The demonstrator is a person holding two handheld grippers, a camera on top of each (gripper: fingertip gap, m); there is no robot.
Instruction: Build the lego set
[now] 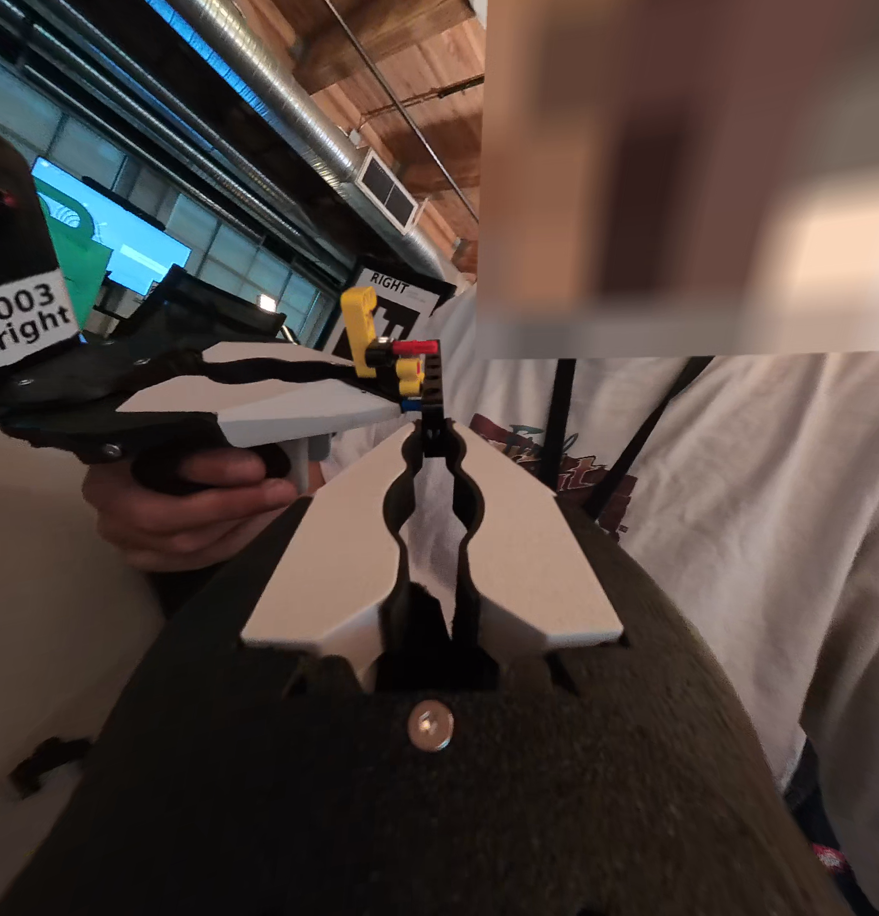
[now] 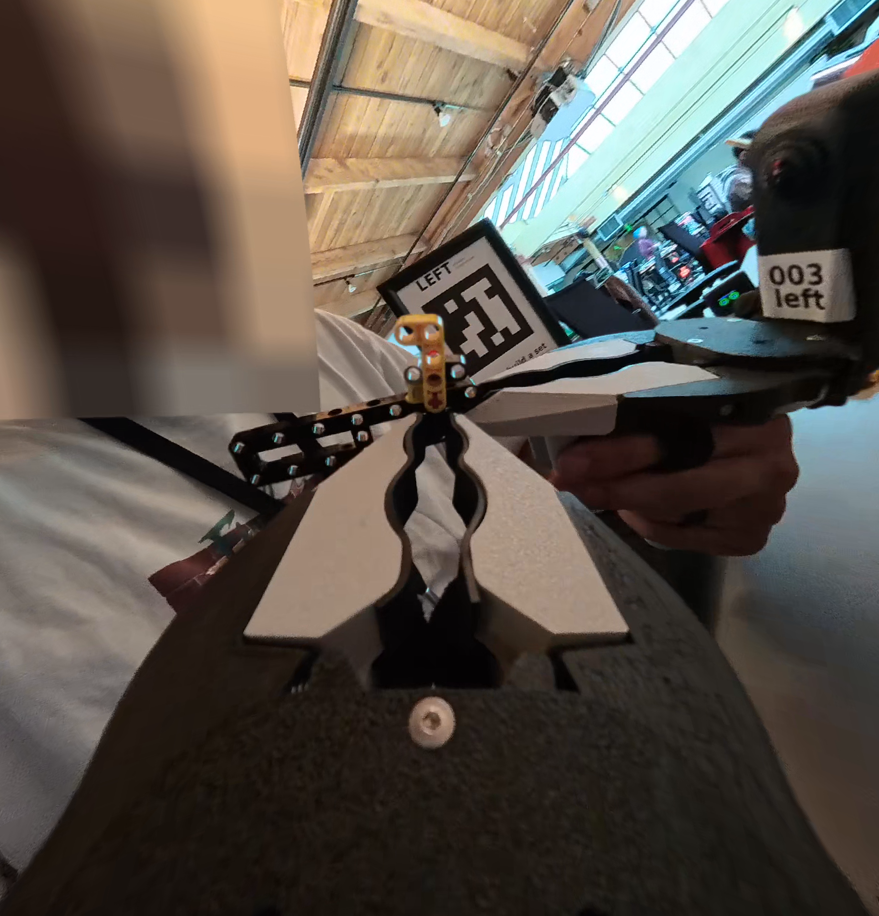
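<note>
Two grippers meet on one small lego assembly held up in the air before a person's white printed T-shirt (image 1: 724,495).

The left gripper (image 1: 431,436) is pinched on the end of the black studded lego frame (image 2: 303,446); the right gripper (image 2: 433,414) is clamped on the yellow lego beam (image 2: 427,357) fixed to it, beside a red pin (image 1: 415,347). A framed marker card (image 2: 482,307) stands just behind, and a wooden ceiling (image 2: 402,124) with a silver duct (image 1: 278,99) runs overhead. No containers show.
</note>
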